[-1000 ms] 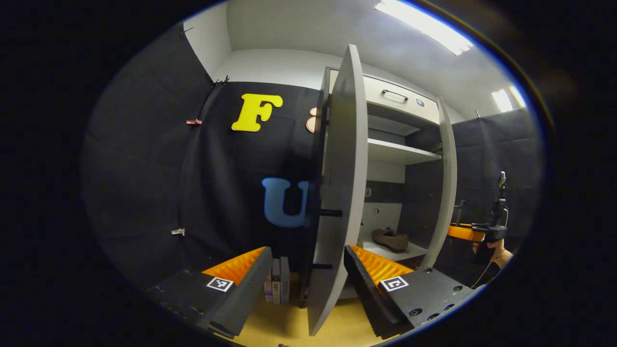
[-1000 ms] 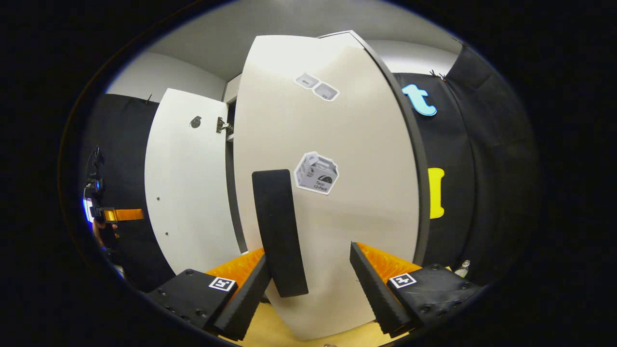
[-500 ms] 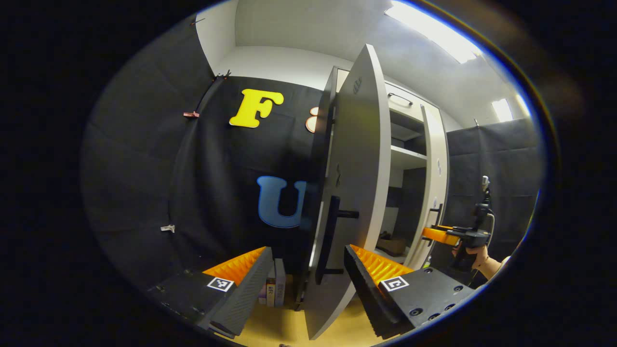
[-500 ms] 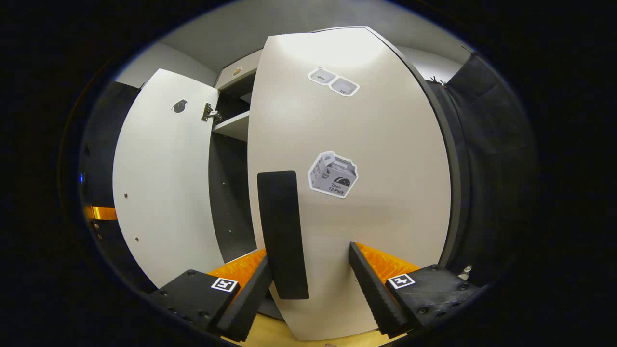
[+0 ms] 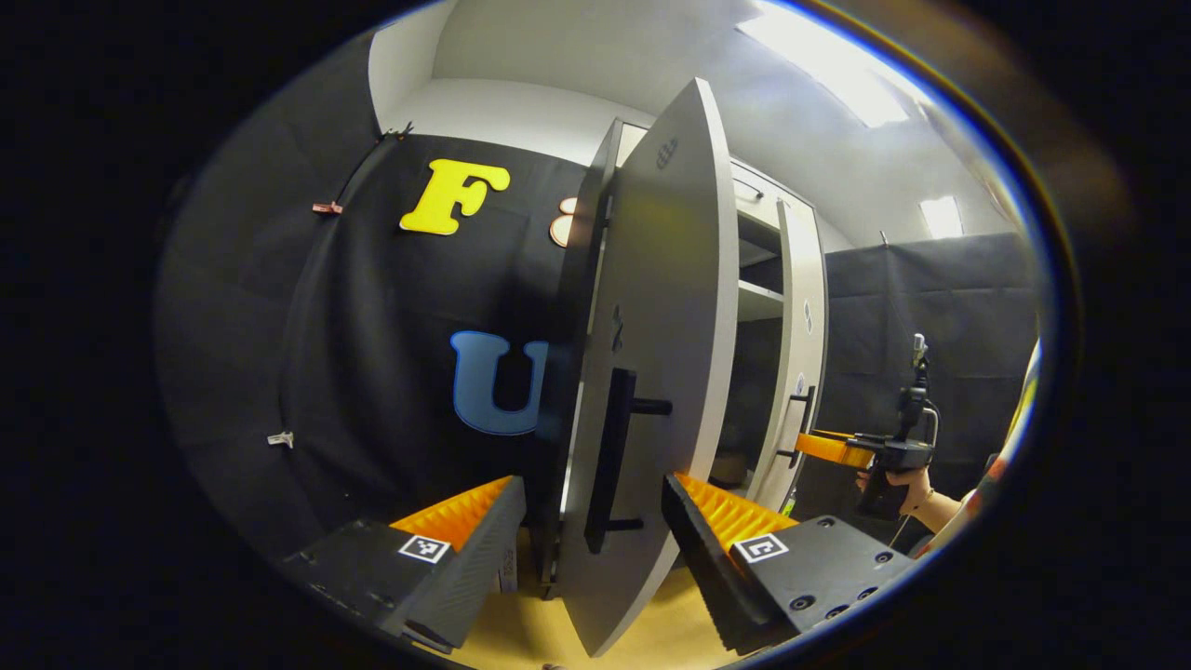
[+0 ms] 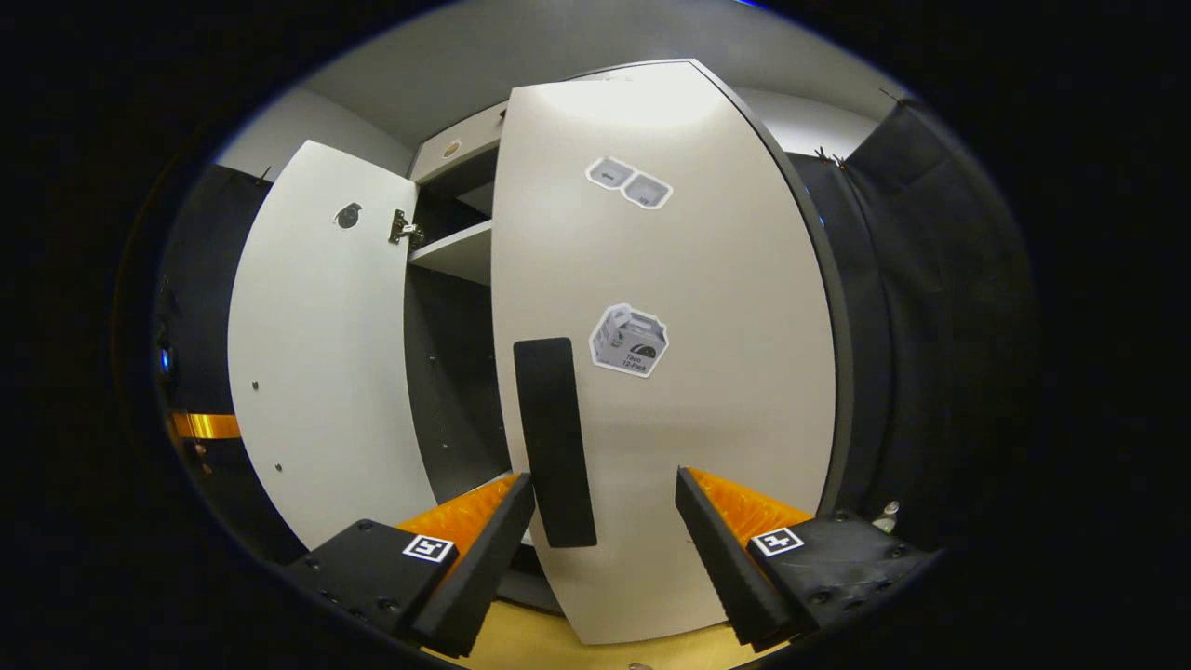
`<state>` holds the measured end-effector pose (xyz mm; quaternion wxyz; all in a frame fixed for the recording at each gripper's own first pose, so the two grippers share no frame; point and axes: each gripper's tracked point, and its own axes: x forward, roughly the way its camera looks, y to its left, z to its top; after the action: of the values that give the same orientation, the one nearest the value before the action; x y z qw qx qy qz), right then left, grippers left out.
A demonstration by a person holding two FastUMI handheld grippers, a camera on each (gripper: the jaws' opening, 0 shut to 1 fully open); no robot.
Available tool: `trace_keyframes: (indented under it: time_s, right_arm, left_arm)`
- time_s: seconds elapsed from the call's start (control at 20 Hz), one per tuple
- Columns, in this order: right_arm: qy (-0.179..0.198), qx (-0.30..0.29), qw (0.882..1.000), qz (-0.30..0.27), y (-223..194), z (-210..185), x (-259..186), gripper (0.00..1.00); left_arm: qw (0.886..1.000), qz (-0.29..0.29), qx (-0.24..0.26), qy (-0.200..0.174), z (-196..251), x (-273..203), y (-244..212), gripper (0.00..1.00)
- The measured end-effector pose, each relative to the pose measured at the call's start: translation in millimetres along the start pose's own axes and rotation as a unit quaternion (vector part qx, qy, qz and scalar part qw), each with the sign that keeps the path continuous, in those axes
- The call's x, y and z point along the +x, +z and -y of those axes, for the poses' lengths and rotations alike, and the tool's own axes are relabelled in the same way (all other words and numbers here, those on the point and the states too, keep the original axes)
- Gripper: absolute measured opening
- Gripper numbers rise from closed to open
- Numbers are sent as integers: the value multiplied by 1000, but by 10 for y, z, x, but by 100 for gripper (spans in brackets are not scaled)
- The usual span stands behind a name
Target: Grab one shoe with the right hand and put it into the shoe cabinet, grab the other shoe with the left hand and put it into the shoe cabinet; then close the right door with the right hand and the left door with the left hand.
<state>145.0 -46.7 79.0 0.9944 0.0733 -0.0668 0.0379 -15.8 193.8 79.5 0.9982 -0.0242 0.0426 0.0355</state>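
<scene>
Smooth matt doors (image 6: 651, 279), black matt handle (image 6: 554, 442), metal hinge (image 6: 402, 228).

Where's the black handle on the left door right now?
In the left gripper view the handle stands upright on the left door's outer face, low and centre, just above the gap between the left hand-held gripper's open fingers.

A tall shoe cabinet (image 5: 772, 279) is standing on a yellowish floor (image 5: 670, 623), its two pale doors hanging part open. In the left gripper view the left door (image 5: 651, 372) is showing its dark bar handle (image 5: 609, 456), and a white shelf (image 5: 758, 300) is catching light in the gap behind it. In the right gripper view the right door (image 6: 689, 391) is facing us, and the same shelf (image 6: 456, 253) is peeking out between the doors. The lower compartment is sitting in shadow, its contents too dim to tell.
</scene>
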Motion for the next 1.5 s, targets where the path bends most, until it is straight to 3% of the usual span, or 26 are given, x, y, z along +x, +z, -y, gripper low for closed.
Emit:
trace_keyframes:
  time_s: [0.45, 1.0, 1.5]
  right_arm:
    - [1, 4, 1000, 4, 98, 166, -296, 99]
    - [38, 0, 999, 0, 62, 191, -269, 99]
    - [47, -16, 999, -1, 26, 306, -307, 100]
  left_arm:
    - [1000, -2, 4, -20, 347, 89, -48, 95]
    - [1000, 10, -1, 0, 604, 267, -61, 95]
    - [999, 3, 20, -39, 1184, 757, -177, 95]
